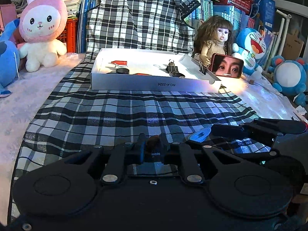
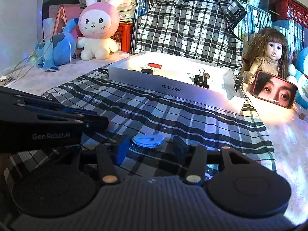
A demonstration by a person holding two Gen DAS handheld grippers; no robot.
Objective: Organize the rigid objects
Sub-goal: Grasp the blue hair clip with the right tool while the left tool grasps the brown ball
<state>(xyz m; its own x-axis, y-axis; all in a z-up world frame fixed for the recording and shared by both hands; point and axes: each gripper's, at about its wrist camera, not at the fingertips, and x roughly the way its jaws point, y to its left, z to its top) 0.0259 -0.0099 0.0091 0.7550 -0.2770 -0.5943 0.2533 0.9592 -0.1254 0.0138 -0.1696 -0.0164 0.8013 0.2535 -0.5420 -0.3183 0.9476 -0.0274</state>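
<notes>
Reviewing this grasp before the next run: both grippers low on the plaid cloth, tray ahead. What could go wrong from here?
1. The left gripper is shut on a small brown object right at the tips; it may slip out.
2. The right gripper straddles the flat blue piece with open jaws; closing may slide it or pinch the plaid cloth.
3. The grippers sit close and may collide.

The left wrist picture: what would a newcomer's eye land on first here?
The brightly lit shallow white cardboard box at the middle of the black-and-white checked cloth, holding black binder clips and small red pieces. Behind it to the right sits a brown-haired doll beside a propped red-cased phone showing a pair of eyes. A pink-hooded white plush rabbit sits at far left.
</notes>
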